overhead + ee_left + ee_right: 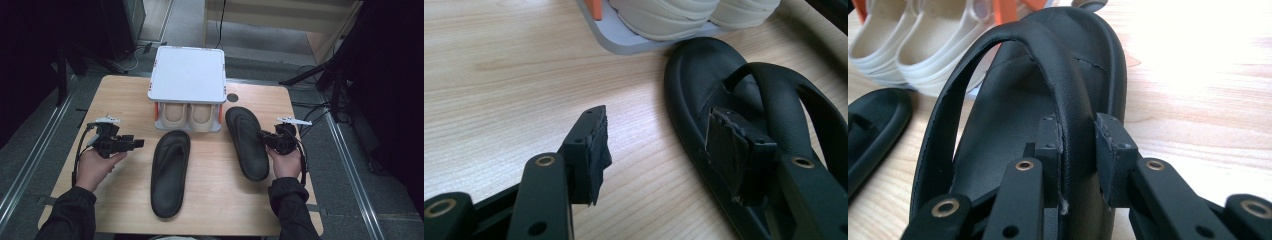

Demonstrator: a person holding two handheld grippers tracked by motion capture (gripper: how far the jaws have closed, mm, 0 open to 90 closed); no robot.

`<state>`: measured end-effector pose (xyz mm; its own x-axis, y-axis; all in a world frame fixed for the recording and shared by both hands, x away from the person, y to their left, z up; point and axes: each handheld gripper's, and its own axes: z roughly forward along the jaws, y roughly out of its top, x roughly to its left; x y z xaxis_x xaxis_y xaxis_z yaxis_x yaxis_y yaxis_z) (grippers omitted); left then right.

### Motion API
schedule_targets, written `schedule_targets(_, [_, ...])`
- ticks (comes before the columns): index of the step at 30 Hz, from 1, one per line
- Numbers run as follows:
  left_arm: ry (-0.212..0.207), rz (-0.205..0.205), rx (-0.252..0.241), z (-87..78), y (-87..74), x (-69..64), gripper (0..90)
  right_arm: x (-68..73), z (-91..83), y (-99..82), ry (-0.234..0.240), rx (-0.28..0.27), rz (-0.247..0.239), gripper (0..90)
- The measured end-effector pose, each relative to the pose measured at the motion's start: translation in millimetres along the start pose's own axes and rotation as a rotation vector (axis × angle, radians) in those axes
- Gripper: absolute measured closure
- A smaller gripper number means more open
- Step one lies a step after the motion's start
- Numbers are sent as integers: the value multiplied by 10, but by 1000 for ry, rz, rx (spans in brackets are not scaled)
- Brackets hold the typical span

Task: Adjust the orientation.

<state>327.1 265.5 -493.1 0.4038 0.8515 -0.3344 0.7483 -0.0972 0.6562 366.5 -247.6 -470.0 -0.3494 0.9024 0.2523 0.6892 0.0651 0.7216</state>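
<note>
My right hand-held gripper (265, 138) sits at about 3 o'clock on the worktop (125, 100), a pale wood-grain laminate slab with rounded corners. In the right gripper view its two black, flat-faced pads (1050, 145) stand partly closed, one on each side of the strap and raised edge of the right sandal (247, 142). The inner pad lies against the strap; I cannot tell whether the outer pad presses on the edge. The strap (1048, 65) is a smooth, matte black band that arches high over a faintly grained footbed.

My left hand-held gripper (137, 143) is at about 9 o'clock, pointing toward the centre. Its jaws stand wide apart and hold nothing. In the left gripper view one worn, ragged-edged rubber pad (594, 150) hangs over bare wood, while the other is over the near edge of the left sandal (170, 172).

The left sandal lies flat near the centre, toward 6 o'clock, long and oval, with its toe end toward 12 o'clock. The right sandal lies at about 2 to 3 o'clock, slanted, with one end close to the rack (187, 75).

The rack, at 12 o'clock, is a light grey, square, smooth plastic shelf with rounded corners and orange side posts (157, 111). Beneath its top a pair of cream shoes (187, 116) with rounded, glossy toes stands side by side on the grey base. The left sandal's toe lies just in front of that base.
</note>
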Motion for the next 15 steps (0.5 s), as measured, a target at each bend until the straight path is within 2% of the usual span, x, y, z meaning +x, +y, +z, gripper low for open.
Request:
schedule_targets(5, [4, 2, 0, 8, 6, 0, 430, 68, -57, -76, 18, -6, 1, 747])
schedule_targets(15, [1, 35, 10, 28, 5, -63, 431, 217, -177, -215, 35, -11, -8, 747])
